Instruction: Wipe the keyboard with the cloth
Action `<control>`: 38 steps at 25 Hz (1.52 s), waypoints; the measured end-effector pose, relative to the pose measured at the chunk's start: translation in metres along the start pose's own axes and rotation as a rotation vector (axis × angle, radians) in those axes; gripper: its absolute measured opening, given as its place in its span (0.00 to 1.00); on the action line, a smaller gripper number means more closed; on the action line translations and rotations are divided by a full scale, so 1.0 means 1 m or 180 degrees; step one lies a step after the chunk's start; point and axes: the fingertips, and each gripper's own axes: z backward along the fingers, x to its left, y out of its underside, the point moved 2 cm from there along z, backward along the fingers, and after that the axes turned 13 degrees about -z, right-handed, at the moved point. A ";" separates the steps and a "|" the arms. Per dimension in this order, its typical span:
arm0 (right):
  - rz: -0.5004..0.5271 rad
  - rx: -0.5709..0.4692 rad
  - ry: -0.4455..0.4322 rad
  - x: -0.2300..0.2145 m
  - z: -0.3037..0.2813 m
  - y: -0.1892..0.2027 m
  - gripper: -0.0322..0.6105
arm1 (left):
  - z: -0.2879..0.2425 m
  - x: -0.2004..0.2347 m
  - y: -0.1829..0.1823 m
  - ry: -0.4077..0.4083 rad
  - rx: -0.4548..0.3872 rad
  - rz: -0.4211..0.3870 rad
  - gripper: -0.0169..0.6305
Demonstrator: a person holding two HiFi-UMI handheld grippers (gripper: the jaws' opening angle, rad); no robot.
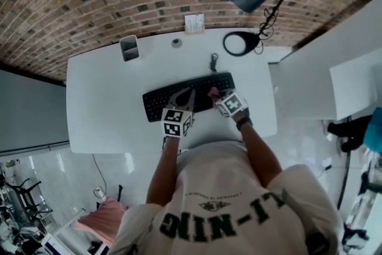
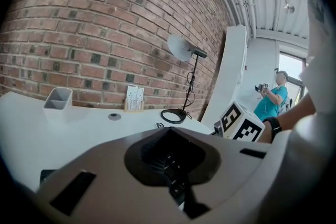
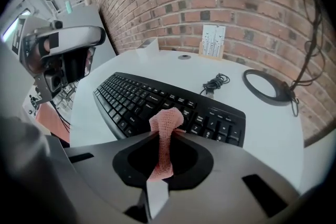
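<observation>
Pink, loosely woven cloth (image 3: 165, 122) pinched upright in right tool (image 3: 168, 136), its bunched tip over the black keyboard (image 3: 131, 99). Keyboard's middle hidden under both tools from the head view. Left tool (image 1: 188, 95) pressed together above the keys. Grey rectangular cup (image 1: 129, 47) at the back of the white bench (image 1: 101, 98), contents unclear.

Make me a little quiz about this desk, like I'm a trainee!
1. True or false: the right gripper is shut on the pink cloth.
2. What colour is the keyboard? A white, B black, C red.
3. Fill in: the wall behind the desk is made of ____.
Key: 1 true; 2 B; 3 brick.
</observation>
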 end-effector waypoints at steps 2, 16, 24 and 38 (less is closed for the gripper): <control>-0.0031 -0.0016 0.0079 -0.013 0.006 0.004 0.08 | -0.009 -0.006 -0.001 0.0045 -0.0005 -0.0005 0.03; -0.0392 -0.0289 0.0799 -0.086 0.036 0.029 0.08 | -0.036 -0.039 -0.001 0.0259 -0.0050 -0.0032 0.03; -0.0777 -0.0344 0.0767 -0.091 0.035 0.036 0.08 | -0.020 -0.026 0.001 0.0114 -0.0178 0.0106 0.03; -0.0079 -0.0405 -0.0067 0.059 0.001 -0.014 0.08 | 0.069 0.037 0.021 -0.0484 -0.0236 0.0180 0.03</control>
